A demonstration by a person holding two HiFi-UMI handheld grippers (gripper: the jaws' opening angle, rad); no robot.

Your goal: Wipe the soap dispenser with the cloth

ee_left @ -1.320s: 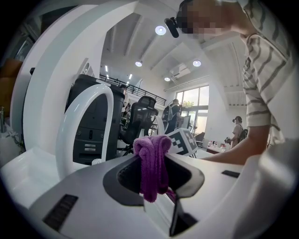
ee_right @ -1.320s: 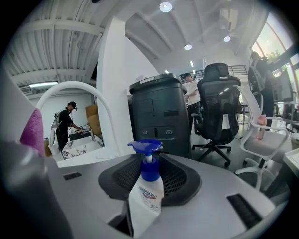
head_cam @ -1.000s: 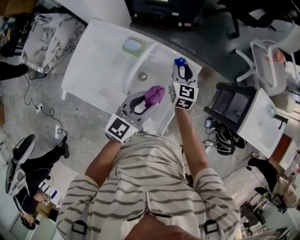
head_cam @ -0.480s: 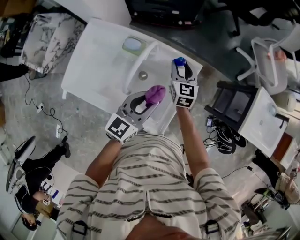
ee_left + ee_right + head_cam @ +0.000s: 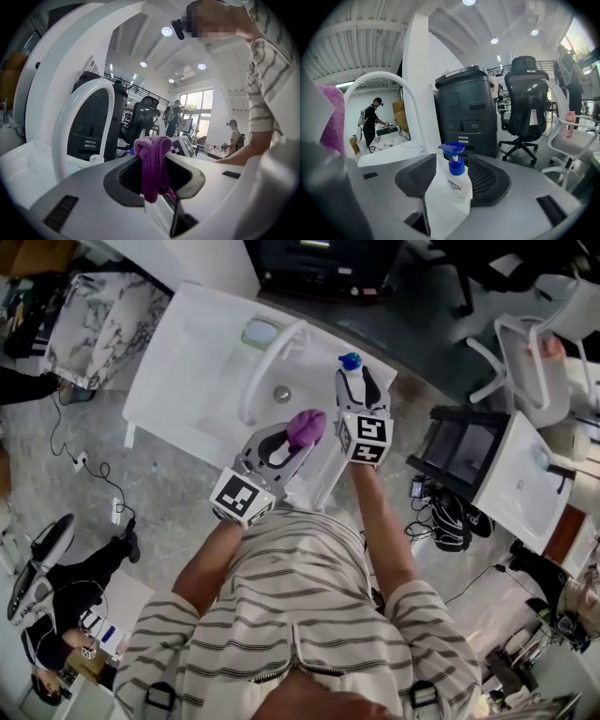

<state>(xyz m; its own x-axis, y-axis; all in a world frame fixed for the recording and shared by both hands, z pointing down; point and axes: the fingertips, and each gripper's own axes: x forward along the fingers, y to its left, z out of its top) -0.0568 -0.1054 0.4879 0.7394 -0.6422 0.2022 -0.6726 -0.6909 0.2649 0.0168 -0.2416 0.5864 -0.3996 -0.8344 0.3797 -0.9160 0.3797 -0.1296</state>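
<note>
Purple terry cloth (image 5: 152, 168), fuzzy and bunched into a soft knot, is clamped between the jaws of the left gripper (image 5: 154, 152), its loose end hanging down into the gap behind the tips. The jaws are smooth grey plastic with dark, finely meshed pads. Just to that gripper's right, the right gripper (image 5: 452, 174) has just been opening its jaws. They stand apart with the dispenser (image 5: 457, 190) upright between them, and the pads are not pressing on it. The dispenser is a small, flat-sided bottle of milky white plastic with a printed label. It is topped by a glossy blue pump (image 5: 453, 151) whose spout points to that gripper's left. What fills the bottle cannot be told through its wall. It stands on the white top of the sink (image 5: 202, 371), at the right gripper's tips. Ahead of the left gripper a smooth white tap (image 5: 265, 357) arches over the basin, where a round metal drain (image 5: 282, 393) sits in the floor.
</note>
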